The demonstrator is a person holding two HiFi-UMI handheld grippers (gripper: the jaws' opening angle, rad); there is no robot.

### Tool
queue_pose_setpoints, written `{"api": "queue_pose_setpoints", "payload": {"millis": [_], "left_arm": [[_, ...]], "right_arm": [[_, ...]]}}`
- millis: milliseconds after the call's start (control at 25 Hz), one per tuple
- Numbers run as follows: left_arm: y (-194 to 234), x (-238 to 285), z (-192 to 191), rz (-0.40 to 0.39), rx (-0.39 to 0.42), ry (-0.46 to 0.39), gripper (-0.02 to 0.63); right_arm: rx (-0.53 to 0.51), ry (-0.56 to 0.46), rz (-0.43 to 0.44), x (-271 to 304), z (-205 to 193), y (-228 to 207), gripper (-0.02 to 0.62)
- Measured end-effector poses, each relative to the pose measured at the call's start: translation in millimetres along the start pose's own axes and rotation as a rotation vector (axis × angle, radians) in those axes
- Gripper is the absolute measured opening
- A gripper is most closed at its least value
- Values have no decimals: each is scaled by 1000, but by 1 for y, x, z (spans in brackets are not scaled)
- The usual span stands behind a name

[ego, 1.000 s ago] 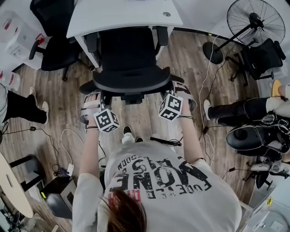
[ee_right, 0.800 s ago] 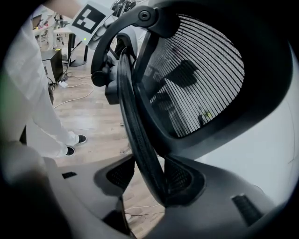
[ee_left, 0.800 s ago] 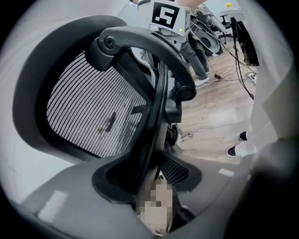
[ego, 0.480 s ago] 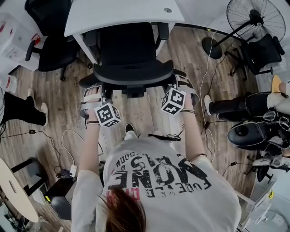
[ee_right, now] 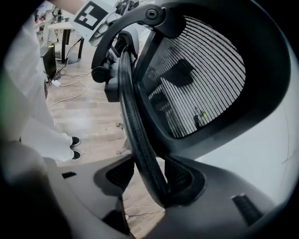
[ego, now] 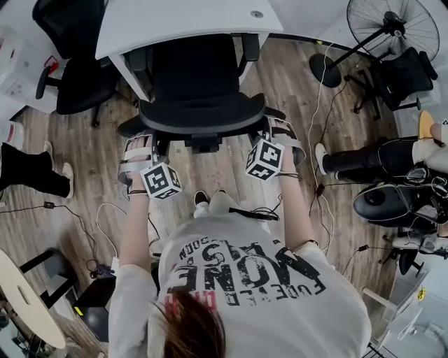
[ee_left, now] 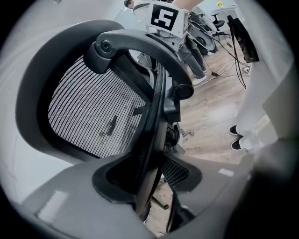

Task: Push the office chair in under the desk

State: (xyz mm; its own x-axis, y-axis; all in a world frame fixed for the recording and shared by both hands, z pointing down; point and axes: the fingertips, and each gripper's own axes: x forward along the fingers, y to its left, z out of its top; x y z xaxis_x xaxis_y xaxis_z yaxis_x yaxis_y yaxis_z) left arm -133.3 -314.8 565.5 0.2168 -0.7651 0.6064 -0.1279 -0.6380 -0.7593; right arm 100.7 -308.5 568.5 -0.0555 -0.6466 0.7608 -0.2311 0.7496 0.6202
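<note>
Office chair (ego: 199, 77): black, facing the desk, its front end under the desk's near edge; the seat and backrest are on the person's side
Desk (ego: 189, 17): white top, just beyond the chair
Backrest (ego: 203, 115): mesh panel in a dark frame, turned toward the person, both grippers at its two ends
Left gripper (ego: 142, 143): at the left end of the backrest; jaws apart and straddling the frame's edge, which lies against one pad while floor shows in the gap at the other
Right gripper (ego: 280, 131): at the right end of the backrest; jaws likewise apart around the frame's edge, one pad touching it, a gap at the other
Floor (ego: 224, 175): wood planks with loose cables lying beside the person's feet
Fan (ego: 385, 28): on a stand to the right, well apart from the chair
Second chair (ego: 80, 80): black, left of the desk
</note>
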Motion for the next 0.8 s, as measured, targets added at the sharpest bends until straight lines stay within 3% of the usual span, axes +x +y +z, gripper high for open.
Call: {"api": "queue_pose_setpoints", "payload": {"millis": [800], "left_arm": [[-4,1,29,20,-30,36,186]], "right_arm": [[-40,11,19,10,-27,-17,196]]}}
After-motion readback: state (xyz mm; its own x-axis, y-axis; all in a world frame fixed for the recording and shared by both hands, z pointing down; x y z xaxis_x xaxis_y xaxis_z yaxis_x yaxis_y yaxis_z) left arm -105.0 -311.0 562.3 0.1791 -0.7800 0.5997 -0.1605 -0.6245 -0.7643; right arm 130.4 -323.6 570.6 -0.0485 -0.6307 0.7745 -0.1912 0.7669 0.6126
